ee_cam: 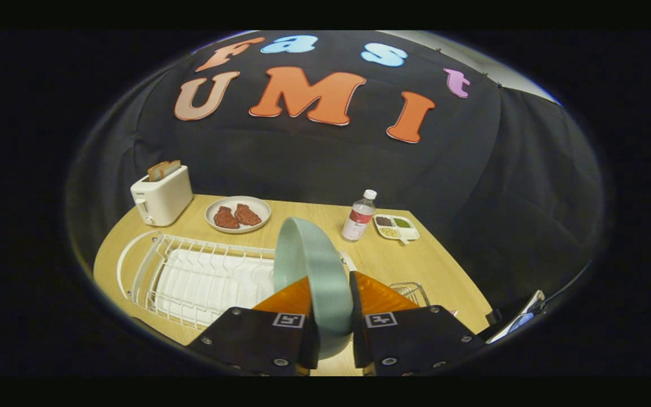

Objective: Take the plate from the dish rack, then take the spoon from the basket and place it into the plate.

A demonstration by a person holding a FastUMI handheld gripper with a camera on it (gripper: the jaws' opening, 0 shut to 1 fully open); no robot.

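Gripper (331, 294): its two fingers pinch the plate, one on each face.
Plate (311, 265): pale green, upright on edge, just right of the dish rack (190, 277).
Basket (413, 293): wire, right of the dish rack, behind one finger.

dish rack (201, 277) beside fingers (289, 299), bare tabletop (416, 263) opposite
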